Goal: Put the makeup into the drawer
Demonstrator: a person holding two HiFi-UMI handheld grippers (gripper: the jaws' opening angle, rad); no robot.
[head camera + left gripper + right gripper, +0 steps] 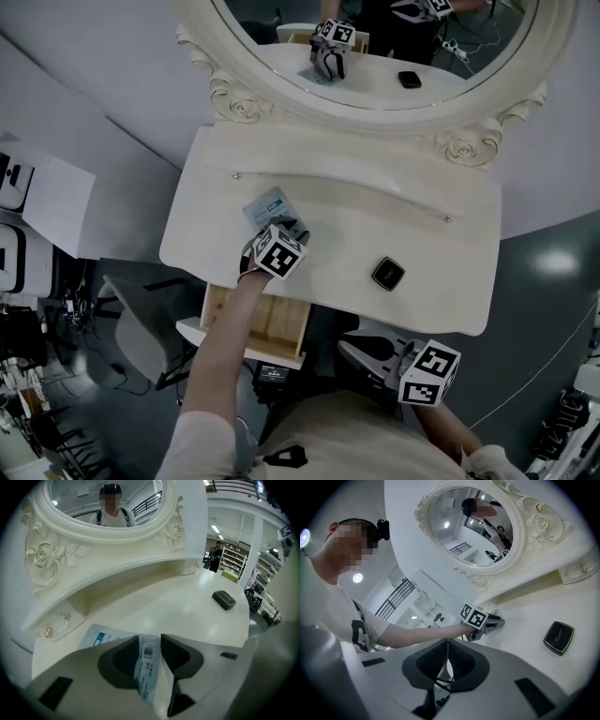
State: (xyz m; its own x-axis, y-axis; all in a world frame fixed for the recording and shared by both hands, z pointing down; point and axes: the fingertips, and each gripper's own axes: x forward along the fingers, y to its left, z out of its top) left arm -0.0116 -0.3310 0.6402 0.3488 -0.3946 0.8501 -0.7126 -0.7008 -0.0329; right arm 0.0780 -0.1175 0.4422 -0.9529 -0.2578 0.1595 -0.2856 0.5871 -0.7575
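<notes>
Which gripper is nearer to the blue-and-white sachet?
Left. The left gripper has its fingers closed on the sachet; the right gripper hangs shut off the front of the vanity.

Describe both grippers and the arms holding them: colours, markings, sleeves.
Left gripper and right gripper match: pale grey bodies, dark pads, each carrying a cube of black-and-white square markers. The person wears a light short-sleeved T-shirt; forearms are bare.
</notes>
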